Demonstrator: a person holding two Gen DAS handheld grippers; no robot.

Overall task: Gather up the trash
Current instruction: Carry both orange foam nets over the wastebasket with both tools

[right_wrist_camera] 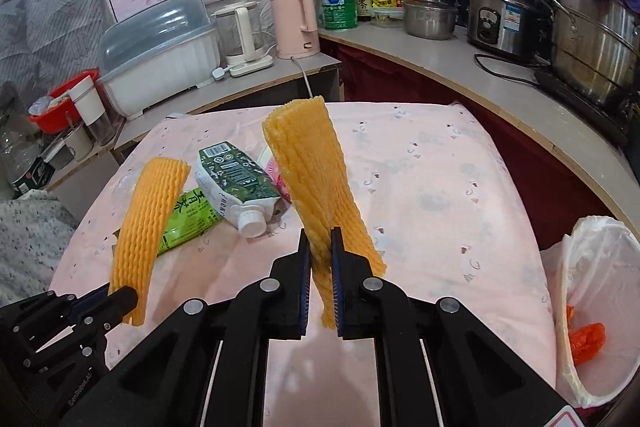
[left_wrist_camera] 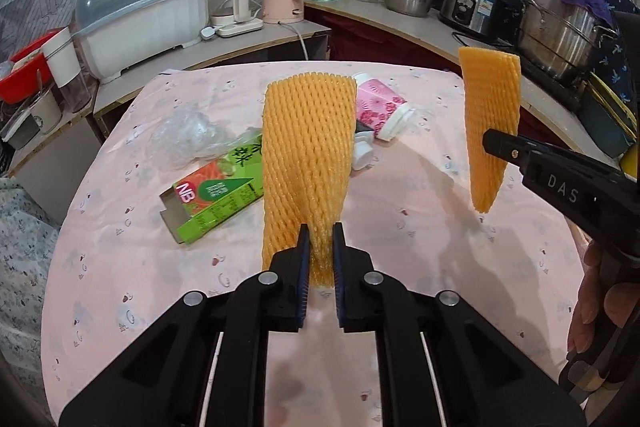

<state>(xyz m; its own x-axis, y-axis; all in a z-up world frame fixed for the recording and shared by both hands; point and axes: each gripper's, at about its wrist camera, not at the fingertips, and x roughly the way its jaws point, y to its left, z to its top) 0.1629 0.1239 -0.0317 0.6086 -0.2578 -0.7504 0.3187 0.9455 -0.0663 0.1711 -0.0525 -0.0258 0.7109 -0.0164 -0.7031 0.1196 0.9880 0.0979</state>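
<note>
aloft above the tabletop [left_wrist_camera: 440,227], each hand-held gripper, left [left_wrist_camera: 320,233] and right [right_wrist_camera: 320,239], pinched an orange foam net [left_wrist_camera: 308,163] [right_wrist_camera: 316,183]; a firm grip should carry both over the lined bin [right_wrist_camera: 568,307].

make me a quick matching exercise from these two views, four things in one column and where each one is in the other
Things:
1. orange foam net
2. green carton
3. bin bag
4. pink kettle

Places:
A. beside the table's right edge
B. on the back counter
C. pinched in the left gripper
D. lying flat on the pink tablecloth

Pairs: 1-C, 2-D, 3-A, 4-B
</note>
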